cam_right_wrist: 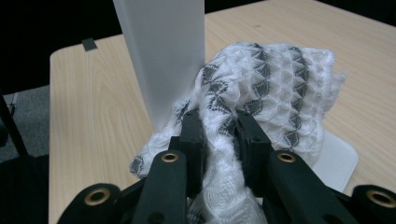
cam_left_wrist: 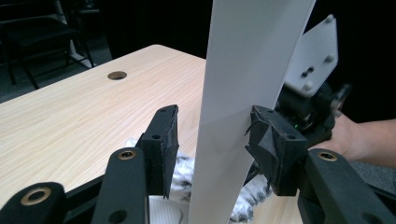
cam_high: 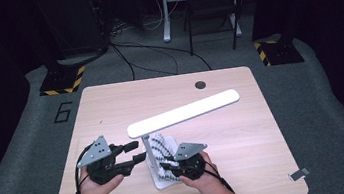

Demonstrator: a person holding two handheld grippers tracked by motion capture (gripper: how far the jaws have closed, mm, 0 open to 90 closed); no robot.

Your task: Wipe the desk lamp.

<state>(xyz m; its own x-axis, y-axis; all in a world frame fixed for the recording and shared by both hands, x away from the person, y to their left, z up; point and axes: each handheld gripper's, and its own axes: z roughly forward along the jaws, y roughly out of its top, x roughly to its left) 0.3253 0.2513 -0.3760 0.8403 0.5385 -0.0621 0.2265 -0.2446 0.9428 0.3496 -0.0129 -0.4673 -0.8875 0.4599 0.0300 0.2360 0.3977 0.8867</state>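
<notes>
A white desk lamp stands near the table's front; its long bar head [cam_high: 182, 112] slants across the middle, on a flat stem [cam_high: 147, 148] rising from a white base [cam_high: 160, 182]. A white cloth with grey zigzag pattern [cam_high: 160, 149] lies bunched on the base against the stem. My left gripper [cam_high: 139, 150] reaches in from the left; its jaws straddle the stem [cam_left_wrist: 233, 93], one pad at the stem's edge, the other clear of it, so it is open. My right gripper [cam_right_wrist: 219, 135] is shut on a fold of the cloth [cam_right_wrist: 271, 79], beside the stem [cam_right_wrist: 163, 56].
The light wooden table [cam_high: 111, 110] has a round cable hole [cam_high: 200, 84] near its far edge. Grey carpet surrounds it, with dark stands and a chair frame behind. My right gripper's grey plate [cam_left_wrist: 310, 56] shows just behind the stem in the left gripper view.
</notes>
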